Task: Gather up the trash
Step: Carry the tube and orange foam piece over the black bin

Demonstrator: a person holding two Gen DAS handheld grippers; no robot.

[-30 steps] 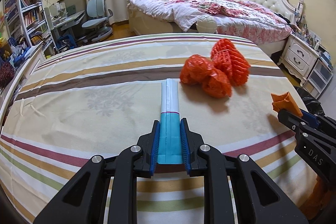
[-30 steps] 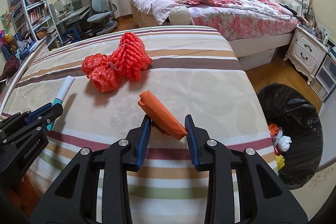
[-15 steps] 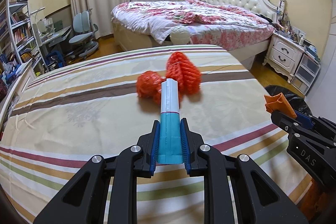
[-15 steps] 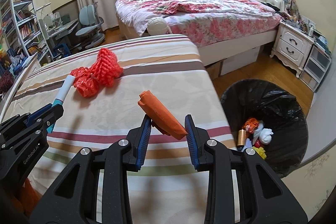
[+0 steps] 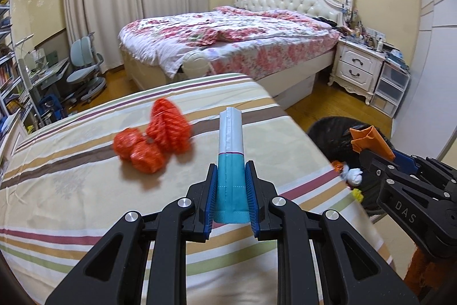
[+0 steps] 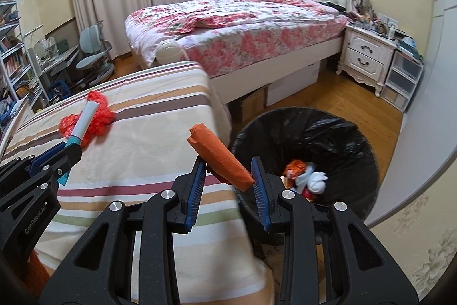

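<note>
**A:** What does my left wrist view give you?

**B:** I see my left claw (image 5: 230, 187) pinching a teal-and-white packet (image 5: 230, 162), its pads pressed on the teal lower end while the white end points away over the striped cloth of the counter (image 5: 71, 190). A cluster of orange-red net bags (image 5: 155, 139) lies on that cloth, to the left of the packet and farther off, blurred. At the right edge my right claw (image 5: 374, 150) shows from the side, gripping a folded orange wrapper (image 5: 368, 140). Behind it is the black-lined bin (image 5: 325, 127), mostly hidden, with a few scraps showing inside.

**A:** And the right wrist view?

**B:** My right claw (image 6: 228, 179) pinches the orange wrapper (image 6: 220, 157) slantwise, its lower end squeezed between the blue pads and its upper end tipped to the left. It hangs by the counter's (image 6: 128, 162) right edge, with the bin (image 6: 357, 150) just beyond and to the right on the wooden floor (image 6: 357, 96). Trash (image 6: 307, 179) already lies at the bin's bottom: orange, white and red pieces. At left my left claw (image 6: 70, 149) holds the packet (image 6: 84, 120), which overlaps the net bags (image 6: 100, 113) in this view. A bed with a floral quilt (image 6: 228, 25) stands beyond.
</note>
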